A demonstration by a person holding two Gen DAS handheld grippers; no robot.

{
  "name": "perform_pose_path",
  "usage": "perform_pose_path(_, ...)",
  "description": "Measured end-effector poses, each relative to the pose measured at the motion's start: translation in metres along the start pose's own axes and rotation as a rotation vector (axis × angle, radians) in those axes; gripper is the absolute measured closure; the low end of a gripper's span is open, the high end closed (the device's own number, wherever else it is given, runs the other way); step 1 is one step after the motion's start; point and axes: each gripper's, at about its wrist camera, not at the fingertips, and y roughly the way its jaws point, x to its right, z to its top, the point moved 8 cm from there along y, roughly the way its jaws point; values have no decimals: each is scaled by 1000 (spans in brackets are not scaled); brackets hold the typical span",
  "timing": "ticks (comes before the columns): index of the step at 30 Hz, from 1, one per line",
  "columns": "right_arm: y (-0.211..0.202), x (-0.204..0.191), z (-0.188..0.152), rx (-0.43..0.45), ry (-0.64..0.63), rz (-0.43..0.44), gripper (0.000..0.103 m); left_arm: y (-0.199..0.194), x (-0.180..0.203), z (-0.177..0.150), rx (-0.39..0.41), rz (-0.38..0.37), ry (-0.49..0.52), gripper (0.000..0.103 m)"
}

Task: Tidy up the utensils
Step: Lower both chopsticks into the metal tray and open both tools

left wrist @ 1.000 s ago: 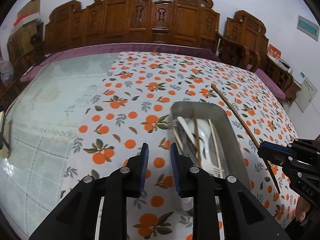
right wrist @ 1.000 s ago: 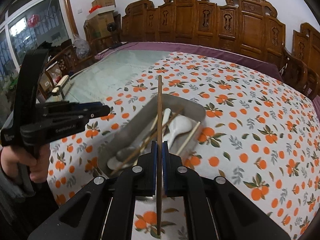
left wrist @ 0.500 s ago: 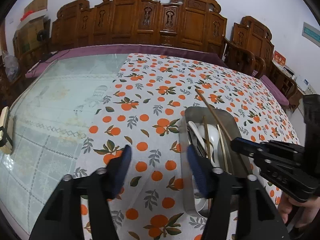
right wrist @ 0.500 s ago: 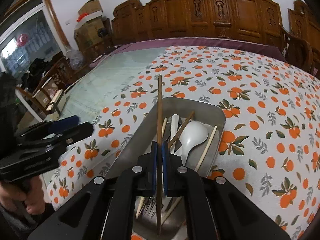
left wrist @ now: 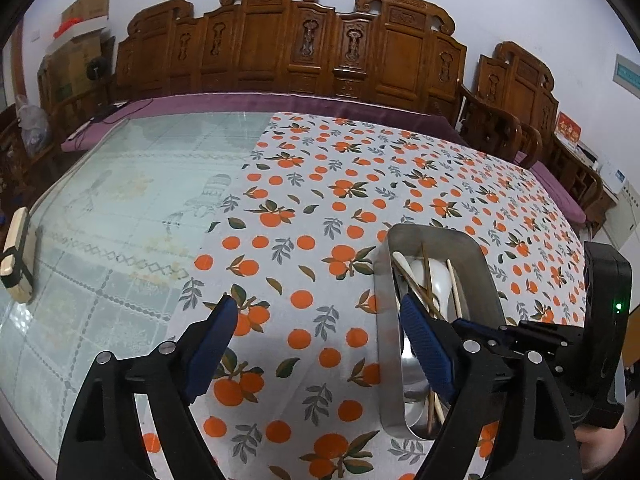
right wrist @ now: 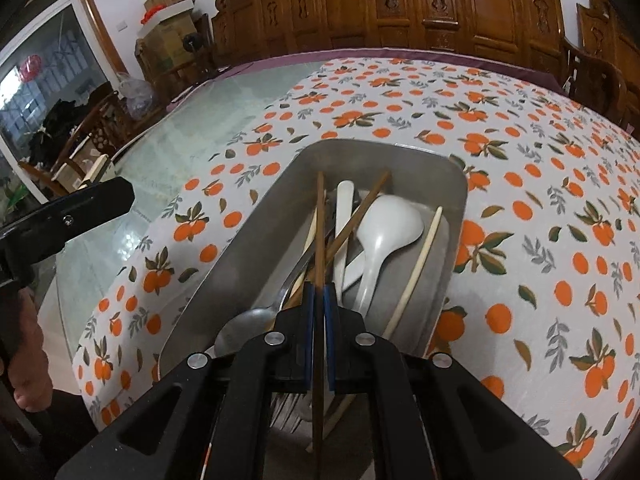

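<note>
A metal tray (right wrist: 256,240) lies on the orange-print cloth and holds a white ladle (right wrist: 384,236), a white spoon, a metal spoon (right wrist: 244,326), a fork and several chopsticks. My right gripper (right wrist: 318,292) is shut on a dark brown chopstick (right wrist: 319,216) and holds it low inside the tray, pointing along its length. In the left wrist view the tray (left wrist: 486,280) is at lower right. My left gripper (left wrist: 316,312) is wide open and empty, its right finger over the tray's left rim. The right gripper's body (left wrist: 560,344) shows at the tray's near end.
The orange-print cloth (left wrist: 360,184) covers the right part of a glass-topped table (left wrist: 132,200). A small wooden block (left wrist: 16,256) sits at the left table edge. Carved wooden chairs (left wrist: 320,48) line the far side. The left gripper's finger (right wrist: 68,216) shows left of the tray.
My left gripper has opened wide and drawn back to the left of the tray. My right gripper has carried the dark chopstick down into the tray.
</note>
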Motion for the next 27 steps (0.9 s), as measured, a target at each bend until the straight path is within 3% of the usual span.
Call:
perform_pose_path(8,-4,-1,2,21,-9,23,94,1,3,-2,-2,10,17,23)
perform_pose_path(10,-9,-1,3,39,-15,27,80,1,3,-2,0,14,21,23)
perform_pose_path(16,-31,1,9,95,-35,32,79,1,6,-3,3,18,30,23)
perform_pose_path(23,-80,20,5,168,-21,-10,79,-9,19,-5,35,25,63,11)
perform_pose_path(27,-108,31,-4,201,-10,-60,72,-20,36,-7,62,40,102,8)
